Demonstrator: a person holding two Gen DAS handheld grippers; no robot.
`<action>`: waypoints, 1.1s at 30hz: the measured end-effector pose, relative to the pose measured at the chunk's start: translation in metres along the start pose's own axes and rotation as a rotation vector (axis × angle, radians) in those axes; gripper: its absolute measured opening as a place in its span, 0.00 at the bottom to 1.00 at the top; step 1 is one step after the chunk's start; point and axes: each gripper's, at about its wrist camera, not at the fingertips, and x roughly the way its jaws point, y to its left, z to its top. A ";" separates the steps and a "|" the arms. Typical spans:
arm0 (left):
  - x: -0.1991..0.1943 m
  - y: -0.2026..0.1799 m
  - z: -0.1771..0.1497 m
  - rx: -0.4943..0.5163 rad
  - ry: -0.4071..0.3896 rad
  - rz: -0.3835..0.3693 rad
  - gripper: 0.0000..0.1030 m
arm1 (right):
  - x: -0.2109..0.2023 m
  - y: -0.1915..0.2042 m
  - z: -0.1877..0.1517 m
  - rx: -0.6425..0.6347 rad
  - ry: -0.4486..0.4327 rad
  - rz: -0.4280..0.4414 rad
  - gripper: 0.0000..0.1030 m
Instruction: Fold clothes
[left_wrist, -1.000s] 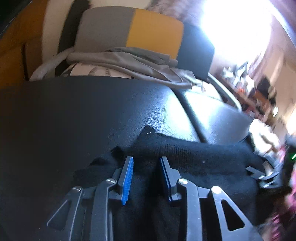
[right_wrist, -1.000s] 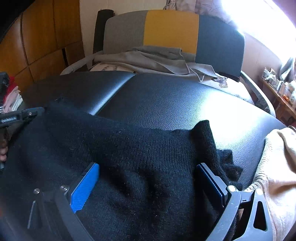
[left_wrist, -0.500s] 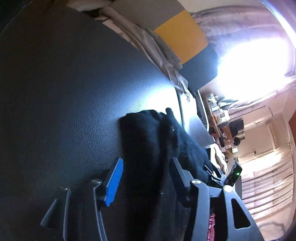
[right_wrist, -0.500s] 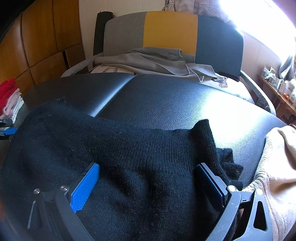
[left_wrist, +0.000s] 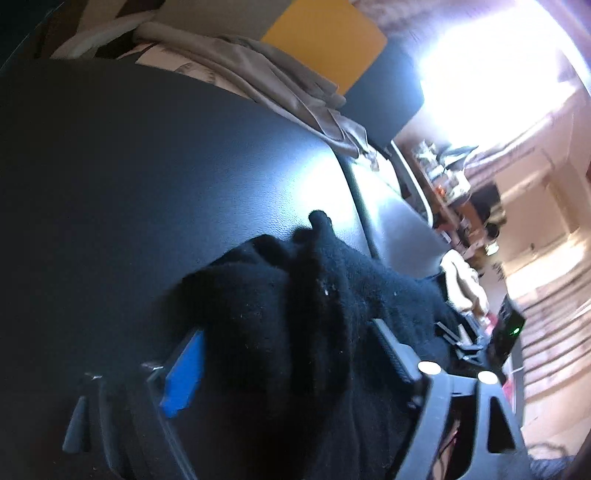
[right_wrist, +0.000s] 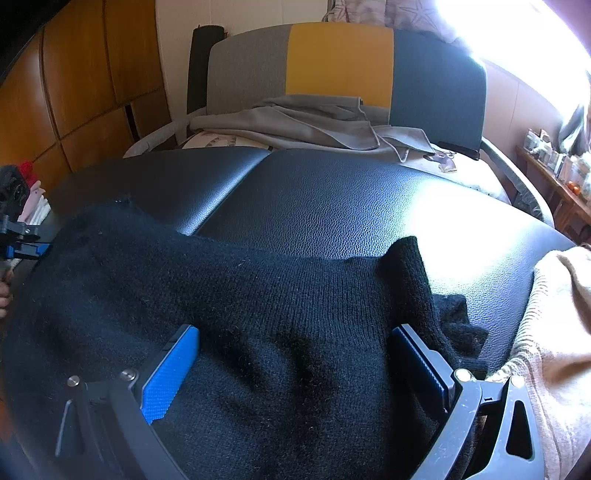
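Black leather seating (right_wrist: 332, 206) fills both views, with the black knit sweater (right_wrist: 258, 314) stretched lengthwise from lower right to far left in the right wrist view. Left gripper (left_wrist: 291, 362), nearer the bunched end, is closing with knit between its jaws; right gripper (right_wrist: 295, 369) stands wide, straddling the cloth, gripping nothing.

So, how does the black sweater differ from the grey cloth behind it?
The black sweater is a fuzzy knit; the grey cloth looks smooth and thin. The sweater lies near the cameras on the black cushion, between the fingers of both grippers; the cloth lies farther back, against the chair back, untouched. Both are rumpled and not folded.
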 end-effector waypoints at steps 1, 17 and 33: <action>0.003 0.003 -0.001 -0.031 0.015 -0.023 0.19 | 0.000 0.000 0.000 0.001 -0.001 0.002 1.00; -0.090 0.030 0.007 -0.073 -0.061 0.152 0.16 | -0.064 0.025 -0.015 -0.128 0.060 0.310 0.88; -0.138 -0.032 0.005 -0.070 -0.075 0.050 0.16 | -0.028 0.068 0.002 -0.430 0.177 0.309 0.33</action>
